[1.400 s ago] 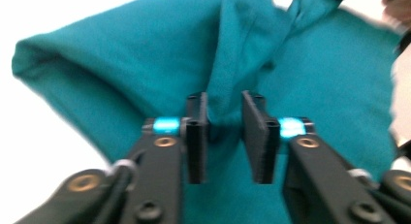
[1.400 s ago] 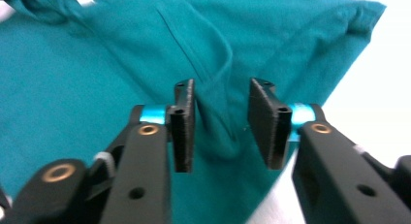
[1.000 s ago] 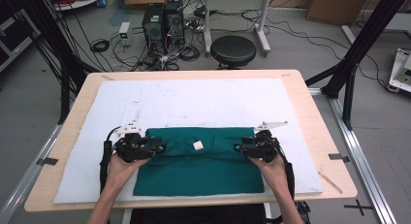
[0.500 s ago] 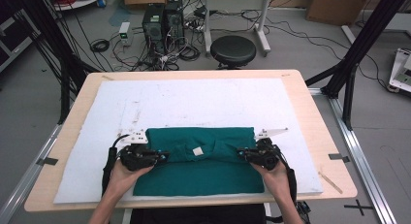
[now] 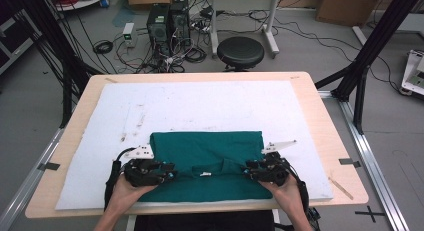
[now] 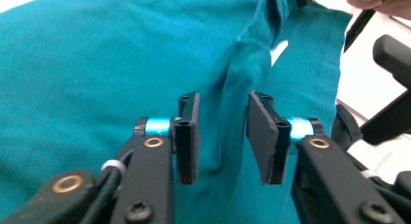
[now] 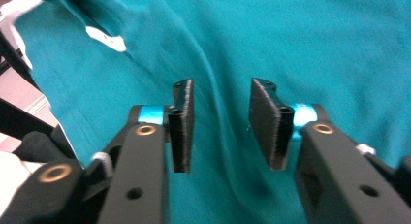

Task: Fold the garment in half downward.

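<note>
Now the person is folding one green shirt (image 5: 207, 163) on the white mat (image 5: 200, 106), and the work is looking partly done: the shirt is already lying as a neat rectangle near the front edge, collar and white label (image 5: 205, 174) facing up, with a fold line running across its middle.

At the left, the left gripper (image 5: 167, 173) is sitting low on the shirt's left edge. Its jaws have just been opening; in the left gripper view they are standing apart, straddling a raised crease (image 6: 232, 112) without pinching it.

At the right, the right gripper (image 5: 250, 172) is mirroring it on the shirt's right edge. Its jaws have also just been opening and are spread over the cloth (image 7: 218, 117), gripping nothing.

What is probably remaining is another fold or a final smoothing.

Counting: one shirt, one mat, one table (image 5: 320, 101), two grippers, two hands, one stool (image 5: 240, 51) beyond.
</note>
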Tool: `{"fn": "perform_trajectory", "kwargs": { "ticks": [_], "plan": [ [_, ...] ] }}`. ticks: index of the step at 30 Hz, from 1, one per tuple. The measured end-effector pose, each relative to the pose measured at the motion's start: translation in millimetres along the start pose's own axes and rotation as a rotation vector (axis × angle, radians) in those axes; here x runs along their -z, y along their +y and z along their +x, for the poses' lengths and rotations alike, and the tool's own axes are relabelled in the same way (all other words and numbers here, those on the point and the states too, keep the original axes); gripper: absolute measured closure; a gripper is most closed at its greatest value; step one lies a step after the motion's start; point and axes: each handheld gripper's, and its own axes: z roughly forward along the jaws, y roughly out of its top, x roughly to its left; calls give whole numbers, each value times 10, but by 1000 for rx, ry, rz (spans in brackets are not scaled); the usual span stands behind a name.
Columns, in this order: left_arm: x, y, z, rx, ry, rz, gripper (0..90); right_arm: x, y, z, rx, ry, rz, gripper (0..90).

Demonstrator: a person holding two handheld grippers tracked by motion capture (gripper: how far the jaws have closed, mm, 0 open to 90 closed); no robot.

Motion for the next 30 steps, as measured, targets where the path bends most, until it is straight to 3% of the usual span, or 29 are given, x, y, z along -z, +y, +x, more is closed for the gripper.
{"fn": "perform_trajectory", "kwargs": {
  "ticks": [3, 5, 7, 10, 14, 18, 24, 30],
  "plan": [
    [-92, 25, -9, -18, -7, 20, 624, -96, 124, 58, 25, 14, 16, 546],
    [-125, 17, -26, -30, -7, 28, 701, -188, 166, 89, 45, 24, 38, 615],
    [-116, -1, -39, -34, -9, 28, 804, -251, 165, 107, 67, 32, 61, 739],
    [-54, -26, -70, -30, -34, 7, 877, -210, 113, 121, 77, 44, 40, 836],
    [24, -50, -159, -44, -61, 3, 880, -112, 12, 161, 82, 78, 14, 843],
    [22, -95, -251, -64, -77, 29, 881, -65, -94, 236, 101, 74, 15, 841],
    [-34, -186, -298, -67, -79, 70, 881, -59, -216, 240, 84, 84, 36, 837],
    [35, -193, -303, -60, -105, 54, 883, 14, -264, 265, 85, 94, 38, 866]
  ]
}}
